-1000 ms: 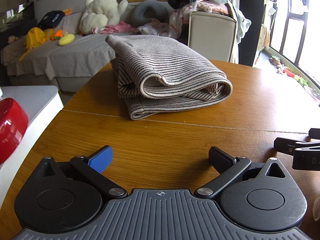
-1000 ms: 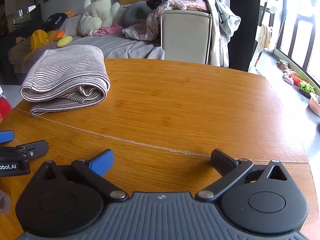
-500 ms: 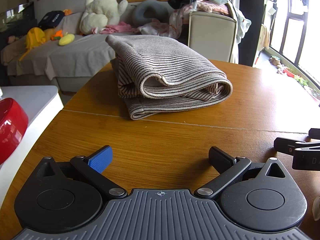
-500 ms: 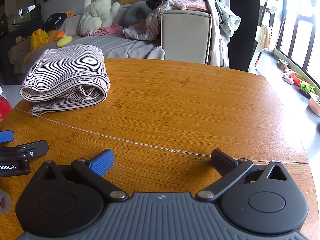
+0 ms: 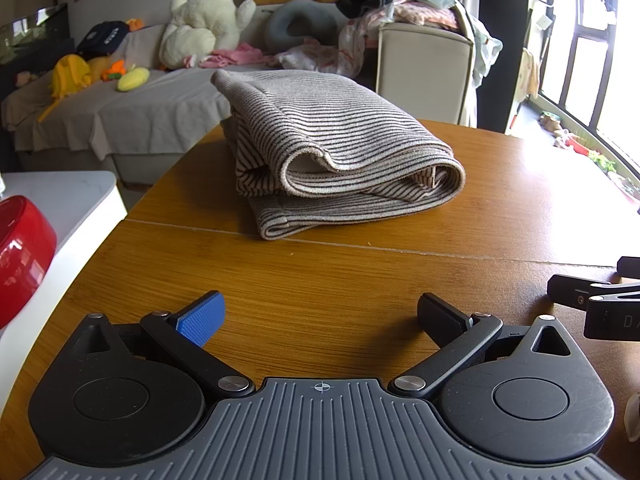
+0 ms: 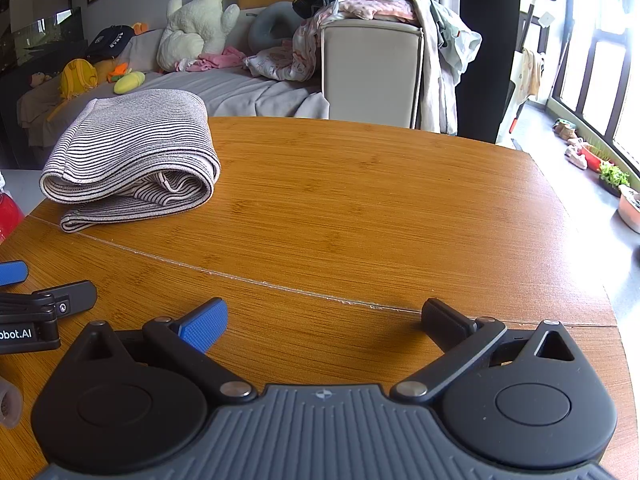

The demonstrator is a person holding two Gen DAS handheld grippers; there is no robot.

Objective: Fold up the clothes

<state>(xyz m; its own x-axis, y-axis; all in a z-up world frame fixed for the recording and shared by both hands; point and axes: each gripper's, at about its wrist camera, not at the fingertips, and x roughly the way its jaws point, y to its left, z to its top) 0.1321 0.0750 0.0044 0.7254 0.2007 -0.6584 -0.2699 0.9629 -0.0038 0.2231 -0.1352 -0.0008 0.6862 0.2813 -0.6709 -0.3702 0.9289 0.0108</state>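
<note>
A folded striped grey-and-black garment (image 5: 336, 152) lies on the round wooden table (image 5: 360, 280); it also shows at the far left in the right wrist view (image 6: 132, 156). My left gripper (image 5: 320, 314) is open and empty, low over the table, well short of the garment. My right gripper (image 6: 324, 316) is open and empty over the bare table to the right of the garment. Each gripper's tip shows at the edge of the other's view: the right one (image 5: 592, 300) and the left one (image 6: 44, 300).
A red bowl (image 5: 20, 256) sits on a white counter (image 5: 72, 196) left of the table. Behind the table are a sofa with a plush toy (image 5: 208, 16) and a beige chair piled with clothes (image 6: 372, 8). Windows are to the right.
</note>
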